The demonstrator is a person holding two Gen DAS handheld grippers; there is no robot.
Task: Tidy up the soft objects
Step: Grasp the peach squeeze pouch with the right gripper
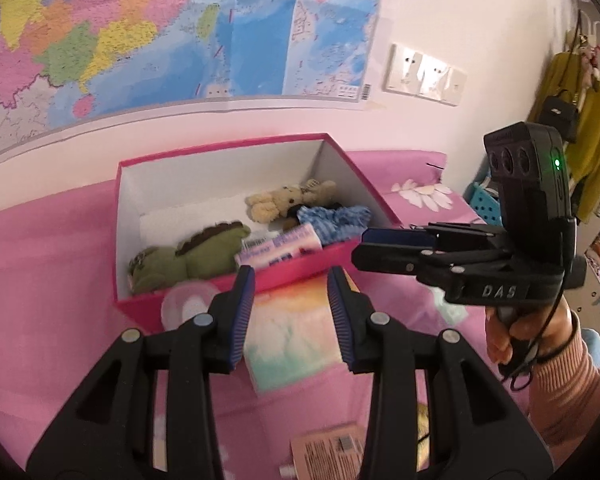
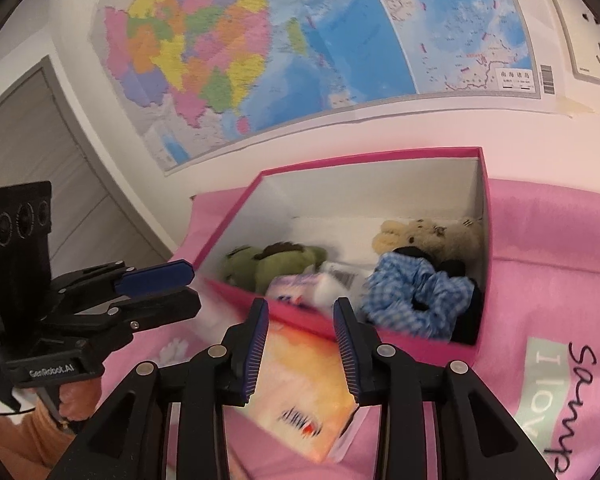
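A pink box [image 1: 220, 146] [image 2: 364, 156] with white inside stands open on the pink bed. In it lie a green plush [image 1: 188, 256] [image 2: 276, 264], a beige teddy bear [image 1: 288, 200] [image 2: 428, 236], a blue gingham scrunchie [image 1: 332, 220] [image 2: 416, 296] and a pink tissue pack [image 1: 278, 252] [image 2: 296, 286]. A pastel orange-and-white soft pack [image 1: 292, 332] [image 2: 300, 376] lies on the sheet in front of the box. My left gripper [image 1: 292, 284] [image 2: 188, 288] hovers open above it. My right gripper [image 2: 300, 312] [image 1: 360, 248] is open by the box's front wall, holding nothing.
A large map [image 1: 140, 32] hangs on the wall behind the box, with wall sockets [image 1: 424, 74] to its right. Yellow clothing and a black bag [image 1: 560, 116] hang at far right. Another printed packet [image 1: 328, 452] lies near me. A grey door [image 2: 40, 152] stands left.
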